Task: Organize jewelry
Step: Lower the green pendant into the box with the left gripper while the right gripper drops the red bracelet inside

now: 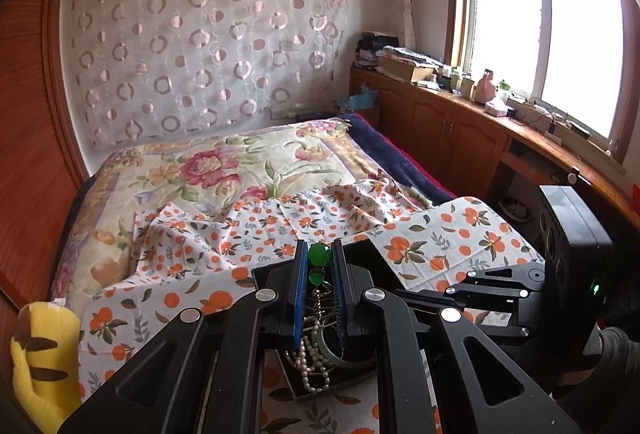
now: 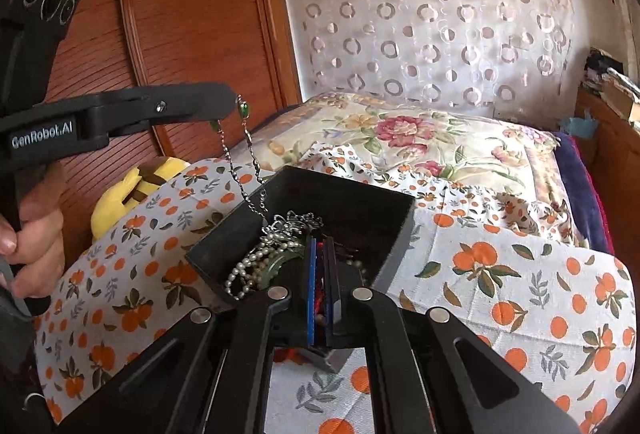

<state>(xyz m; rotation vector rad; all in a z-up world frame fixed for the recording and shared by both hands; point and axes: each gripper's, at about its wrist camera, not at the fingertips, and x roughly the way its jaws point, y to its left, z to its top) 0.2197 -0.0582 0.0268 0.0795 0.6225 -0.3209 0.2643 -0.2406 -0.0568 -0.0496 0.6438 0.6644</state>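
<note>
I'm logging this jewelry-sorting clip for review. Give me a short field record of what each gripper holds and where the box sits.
left gripper: shut on green-bead chain, lifted above the box
chain's lower end: trails down into the box
right gripper: shut on something red inside the box; what it is cannot be told
box: black, open, on orange-print cloth
box contents: pearl strand, other tangled jewelry
</note>
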